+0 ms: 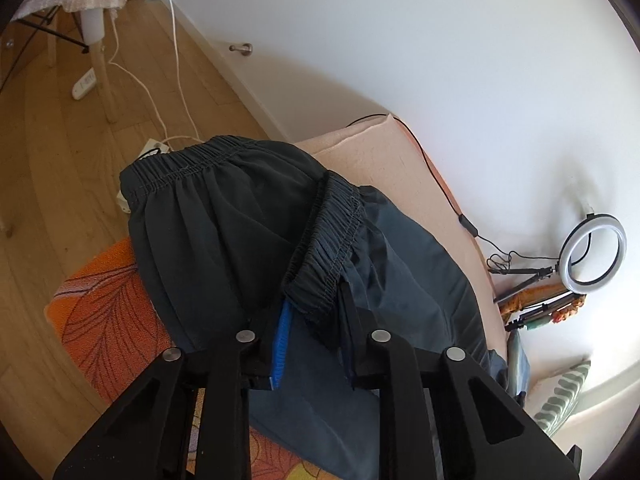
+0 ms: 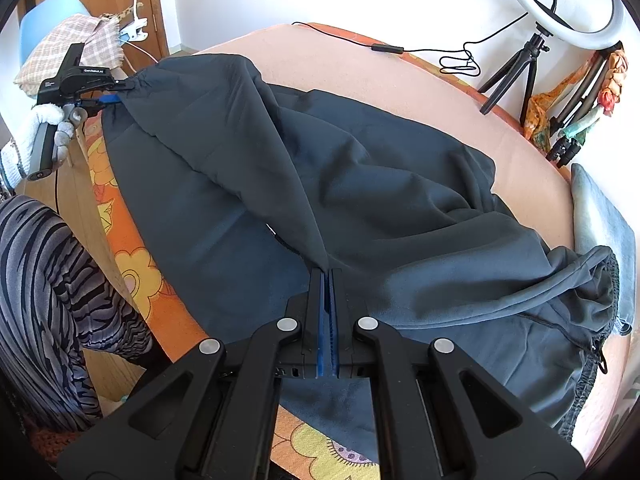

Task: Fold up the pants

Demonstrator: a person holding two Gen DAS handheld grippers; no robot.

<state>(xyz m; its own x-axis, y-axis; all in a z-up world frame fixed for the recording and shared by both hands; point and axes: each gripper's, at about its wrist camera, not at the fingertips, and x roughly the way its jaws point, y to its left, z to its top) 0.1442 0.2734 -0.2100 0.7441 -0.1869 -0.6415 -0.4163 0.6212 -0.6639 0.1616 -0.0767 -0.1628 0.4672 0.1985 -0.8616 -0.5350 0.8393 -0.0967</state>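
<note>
Dark grey pants (image 2: 360, 184) lie spread over a pink-covered surface (image 2: 360, 64), with one layer lifted into a ridge between the two grippers. My right gripper (image 2: 328, 276) is shut on a fold of that fabric near the front edge. My left gripper (image 1: 316, 320) stands with its jaws apart, the gathered elastic waistband (image 1: 324, 248) draped between and over them; one blue pad (image 1: 282, 340) shows. In the right wrist view the left gripper (image 2: 120, 90) is at the far left with the cloth's end in its tips, raised above the surface.
A ring light on a tripod (image 2: 560, 4) and its black cable (image 2: 400, 50) stand at the back right. An orange flowered cover (image 2: 132, 264) hangs over the front edge. A wooden floor with white cables (image 1: 160, 92) and a chair are beyond.
</note>
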